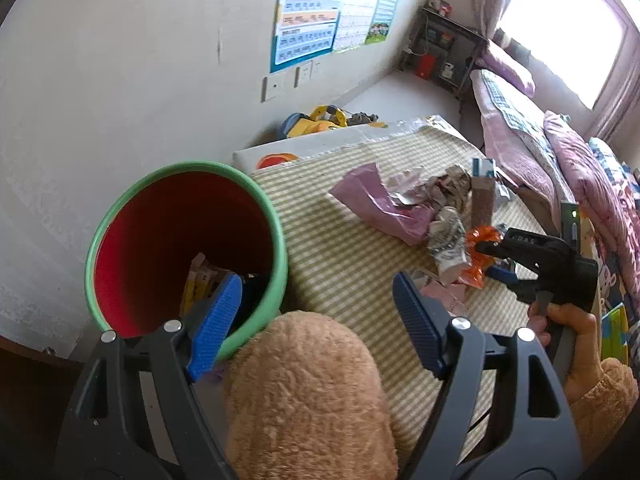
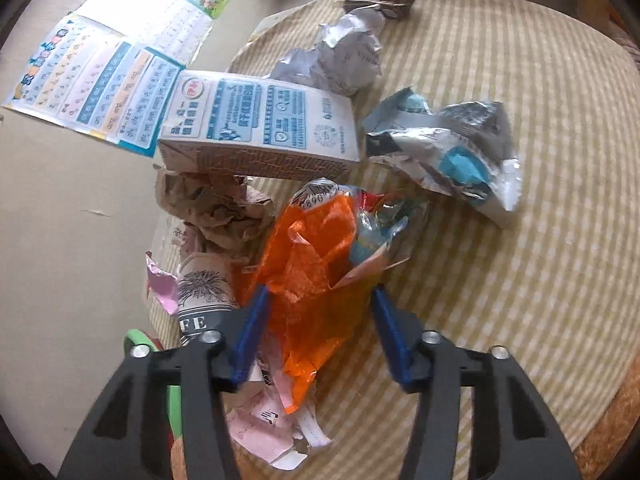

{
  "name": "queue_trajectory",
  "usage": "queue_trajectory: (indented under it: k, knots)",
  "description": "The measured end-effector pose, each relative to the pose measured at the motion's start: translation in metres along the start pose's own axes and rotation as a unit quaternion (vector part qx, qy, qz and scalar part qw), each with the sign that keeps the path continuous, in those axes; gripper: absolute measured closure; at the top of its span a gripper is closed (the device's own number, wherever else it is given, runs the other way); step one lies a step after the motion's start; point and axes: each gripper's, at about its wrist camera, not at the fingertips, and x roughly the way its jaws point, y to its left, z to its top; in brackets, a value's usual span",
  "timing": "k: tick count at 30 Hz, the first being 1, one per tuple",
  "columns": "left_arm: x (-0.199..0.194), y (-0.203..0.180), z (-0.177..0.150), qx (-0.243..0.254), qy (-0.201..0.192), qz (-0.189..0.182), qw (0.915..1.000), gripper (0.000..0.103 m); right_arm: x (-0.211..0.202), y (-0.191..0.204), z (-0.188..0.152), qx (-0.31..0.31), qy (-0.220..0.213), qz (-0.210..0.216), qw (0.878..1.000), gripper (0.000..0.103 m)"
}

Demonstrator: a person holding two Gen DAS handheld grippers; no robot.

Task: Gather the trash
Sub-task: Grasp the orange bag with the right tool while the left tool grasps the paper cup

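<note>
- Here the left gripper (image 1: 316, 316) hangs with its jaws released and nothing between them; one blue pad sits over the rim of the bin (image 1: 276, 256), the other over the striped mat (image 1: 340, 248)
- In the left wrist view the bin, red inside with a green rim, stands at about 9 o'clock from the trash pile (image 1: 424, 208), just off the mat's edge, with some packaging already lying in its bottom
- A fuzzy tan sleeve (image 1: 308, 392) fills the view at 6 o'clock, between the left fingers
- The right gripper (image 2: 320, 328) has its jaws set either side of the orange wrapper (image 2: 316, 264); whether the pads press on it I cannot tell
- In the right wrist view a milk carton (image 2: 264, 128) lies on its side at 11 o'clock from the wrapper, crumpled brown paper (image 2: 212, 208) at 10, a paper cup (image 2: 204, 292) at 9, a crushed silver and blue packet (image 2: 448, 152) at 2
- Pink paper scraps (image 2: 260, 424) lie under the wrapper at 6 o'clock
- A hand (image 1: 568, 332) grips the right gripper's handle at the left view's 3 o'clock
</note>
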Motion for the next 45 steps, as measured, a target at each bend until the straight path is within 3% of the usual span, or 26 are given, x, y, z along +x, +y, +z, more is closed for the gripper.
queue_trajectory:
  k: [6,14,21,30,32,34,35,40,45]
  knots:
    - [0.013,-0.036,-0.001,0.035,0.008,-0.005,0.9993,0.028,-0.034,-0.005,-0.015,-0.045,-0.018,0.023,0.999,0.066]
    - [0.057,-0.091,0.008,0.084,0.023,-0.021,0.9960,0.028,-0.096,-0.018,-0.046,-0.125,-0.089,-0.054,0.987,0.066]
    - [0.102,-0.110,0.018,0.072,0.056,-0.012,0.9958,0.028,-0.110,-0.023,-0.049,-0.141,-0.120,-0.068,0.980,0.066]
    - [0.148,-0.121,0.033,0.073,0.107,0.010,0.9915,0.028,-0.113,-0.024,-0.049,-0.148,-0.119,-0.066,0.980,0.066]
    - [0.156,-0.119,0.031,0.068,0.116,0.014,0.9908,0.031,-0.114,-0.023,-0.050,-0.152,-0.122,-0.070,0.978,0.066]
    - [0.161,-0.119,0.028,0.069,0.123,0.019,0.9898,0.056,-0.114,-0.022,-0.050,-0.154,-0.124,-0.070,0.978,0.066]
    - [0.163,-0.118,0.026,0.070,0.128,0.021,0.9890,0.055,-0.114,-0.022,-0.051,-0.155,-0.124,-0.070,0.977,0.066]
    - [0.144,-0.113,0.022,0.063,0.104,0.011,0.9926,0.056,-0.116,-0.017,-0.053,-0.170,-0.132,-0.074,0.974,0.066]
    - [0.099,-0.112,0.018,0.069,0.052,-0.001,0.9962,0.056,-0.119,-0.007,-0.057,-0.186,-0.136,-0.065,0.971,0.066]
